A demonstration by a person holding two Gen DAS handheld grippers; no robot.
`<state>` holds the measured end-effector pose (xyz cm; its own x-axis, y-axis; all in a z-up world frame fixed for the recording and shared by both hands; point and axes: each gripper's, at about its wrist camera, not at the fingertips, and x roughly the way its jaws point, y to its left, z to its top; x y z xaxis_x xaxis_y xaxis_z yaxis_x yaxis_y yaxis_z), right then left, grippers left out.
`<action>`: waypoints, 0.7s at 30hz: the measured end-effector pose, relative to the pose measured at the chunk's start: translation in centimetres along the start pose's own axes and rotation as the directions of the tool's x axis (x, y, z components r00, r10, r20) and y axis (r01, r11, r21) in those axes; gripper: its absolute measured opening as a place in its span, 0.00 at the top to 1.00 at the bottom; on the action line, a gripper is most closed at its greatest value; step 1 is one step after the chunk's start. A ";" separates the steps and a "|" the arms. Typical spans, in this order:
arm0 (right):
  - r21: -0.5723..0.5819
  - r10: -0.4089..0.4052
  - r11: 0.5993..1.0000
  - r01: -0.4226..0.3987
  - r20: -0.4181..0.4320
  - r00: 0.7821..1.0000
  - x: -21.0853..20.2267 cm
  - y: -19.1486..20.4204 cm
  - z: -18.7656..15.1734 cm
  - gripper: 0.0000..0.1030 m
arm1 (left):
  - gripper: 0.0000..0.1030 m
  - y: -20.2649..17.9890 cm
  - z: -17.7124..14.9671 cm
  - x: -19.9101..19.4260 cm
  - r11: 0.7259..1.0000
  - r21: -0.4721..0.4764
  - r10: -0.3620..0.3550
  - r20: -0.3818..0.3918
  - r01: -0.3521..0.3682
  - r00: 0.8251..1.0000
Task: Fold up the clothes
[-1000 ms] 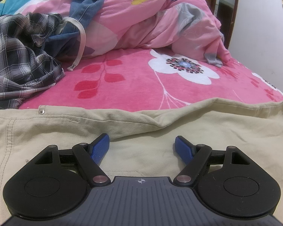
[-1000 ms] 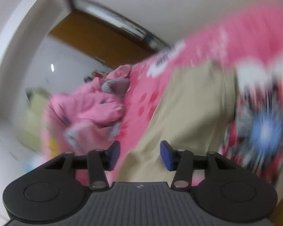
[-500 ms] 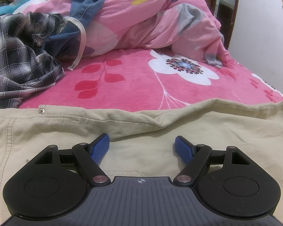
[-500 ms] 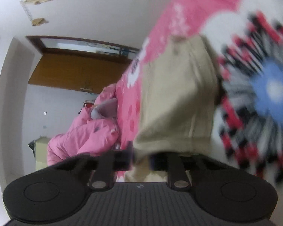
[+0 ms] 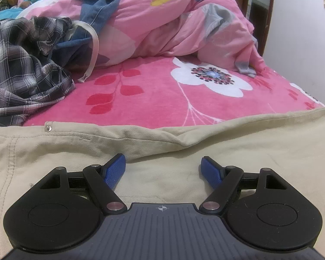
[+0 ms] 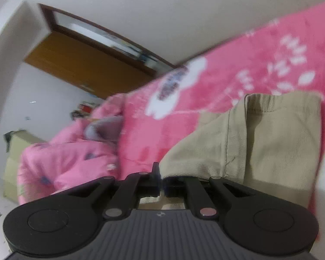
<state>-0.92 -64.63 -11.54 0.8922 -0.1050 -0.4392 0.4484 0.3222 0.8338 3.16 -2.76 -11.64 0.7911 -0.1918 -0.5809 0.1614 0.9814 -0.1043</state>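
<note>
Since the earlier frame the right gripper (image 6: 161, 186) has been clamped on the khaki trousers (image 6: 260, 138); the left gripper (image 5: 163, 170) is held spread over the pink floral bedspread (image 5: 162, 95), a wooden door (image 6: 80, 65) seen behind.

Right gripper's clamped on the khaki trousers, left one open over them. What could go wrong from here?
1. The right gripper pinches only a thin edge of the khaki trousers; it may slip out mid-fold.
2. The left gripper is open, pinning nothing, so the whole garment may drag across the pink blanket instead of folding.
</note>
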 end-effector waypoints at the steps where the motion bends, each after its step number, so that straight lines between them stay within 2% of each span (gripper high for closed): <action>1: 0.013 -0.028 1.000 0.028 -0.026 0.999 1.0 -0.5 0.1 0.96 | 0.24 0.0 0.0 0.0 1.000 0.000 0.000 0.000 0.000 1.000; 3: 0.101 -0.048 0.993 0.054 -0.066 0.997 2.1 -1.8 0.3 0.96 | 0.24 0.0 0.0 0.0 1.000 -0.001 0.000 -0.002 0.000 1.000; 6: 0.302 0.011 0.953 0.032 -0.138 0.990 3.0 -4.3 1.4 0.96 | 0.24 0.1 0.0 0.0 1.000 -0.004 -0.003 -0.002 0.003 1.000; 7: 0.354 0.031 0.935 0.026 -0.154 0.988 2.9 -4.9 2.0 0.92 | 0.24 0.1 0.0 0.0 1.000 -0.005 -0.004 -0.002 0.004 1.000; 8: 0.402 0.051 0.915 0.022 -0.168 0.984 2.8 -5.5 2.7 0.87 | 0.24 0.2 0.0 0.0 1.000 -0.006 -0.006 -0.001 0.006 1.000; 10: 0.476 0.095 0.879 0.007 -0.190 0.977 2.5 -6.3 4.2 0.54 | 0.24 0.3 0.0 0.0 1.000 -0.010 -0.010 0.000 0.010 1.000; 11: 0.494 0.118 0.869 0.002 -0.212 0.970 2.4 -6.5 5.0 0.47 | 0.24 0.3 0.0 0.0 1.000 -0.012 -0.012 0.001 0.012 1.000; 13: 0.528 0.163 0.849 -0.002 -0.257 0.953 2.1 -6.8 6.4 0.40 | 0.24 0.4 0.1 0.1 1.000 -0.013 -0.014 0.001 0.014 1.000; 17: 0.503 0.154 0.864 0.000 -0.265 0.952 0.6 -6.0 8.6 0.32 | 0.24 0.4 0.1 0.1 1.000 -0.013 -0.016 0.001 0.016 1.000; 19: 0.473 0.129 0.881 0.003 -0.247 0.960 0.1 -5.3 9.6 0.30 | 0.24 0.4 0.1 0.1 1.000 -0.012 -0.014 0.000 0.014 1.000; 21: 0.429 0.080 0.903 -0.014 -0.135 0.988 -1.6 -4.7 11.0 0.25 | 0.24 0.4 0.1 0.1 1.000 -0.011 -0.013 0.000 0.013 1.000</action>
<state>-3.80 -76.35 -11.05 0.9097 0.0490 -0.4123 0.4152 -0.1113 0.9029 3.33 -2.41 -11.62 0.7889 -0.2049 -0.5794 0.1656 0.9788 -0.1207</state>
